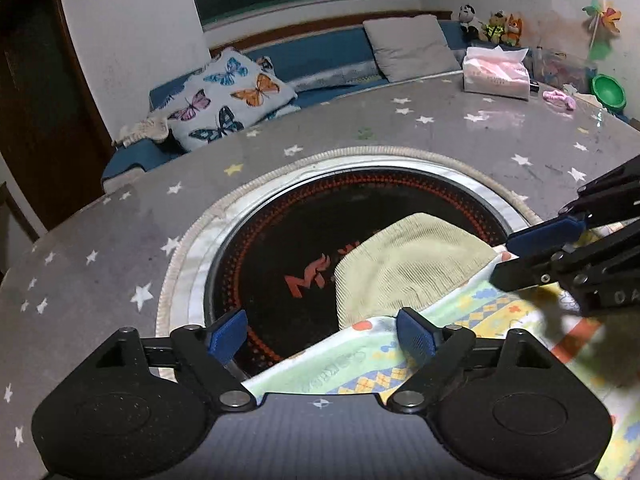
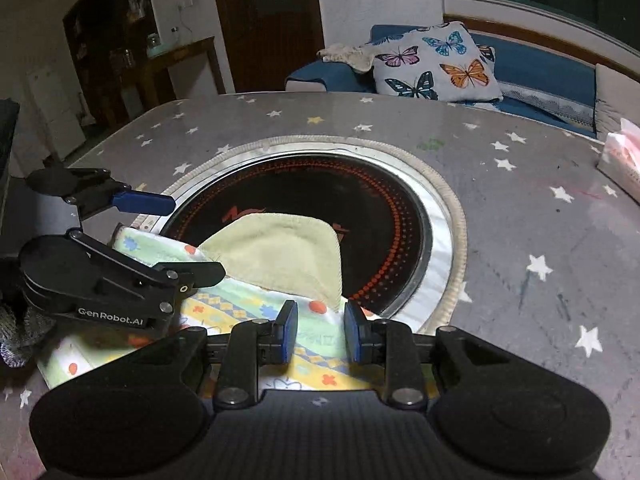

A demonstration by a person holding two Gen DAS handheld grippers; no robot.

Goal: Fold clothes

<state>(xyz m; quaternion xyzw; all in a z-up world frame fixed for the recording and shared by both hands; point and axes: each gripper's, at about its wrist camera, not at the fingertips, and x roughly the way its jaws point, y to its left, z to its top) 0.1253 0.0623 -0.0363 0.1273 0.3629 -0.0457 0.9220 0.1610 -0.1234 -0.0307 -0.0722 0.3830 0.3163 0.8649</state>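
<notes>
Right wrist | garment (image 2: 276, 252) partly over cooktop recess (image 2: 400, 208) | left tongs (image 2: 198, 236) wide | right tongs (image 2: 320, 332) narrow, gripping nothing

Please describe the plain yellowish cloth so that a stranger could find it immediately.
Look at the round black hob set in the star-patterned table. On its near side lies the yellowish ribbed cloth, plain, unlike the colourful printed garment beneath it.

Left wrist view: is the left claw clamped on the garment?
No. The left claw stands wide open, its pads clear of the patterned garment lying between them.
</notes>
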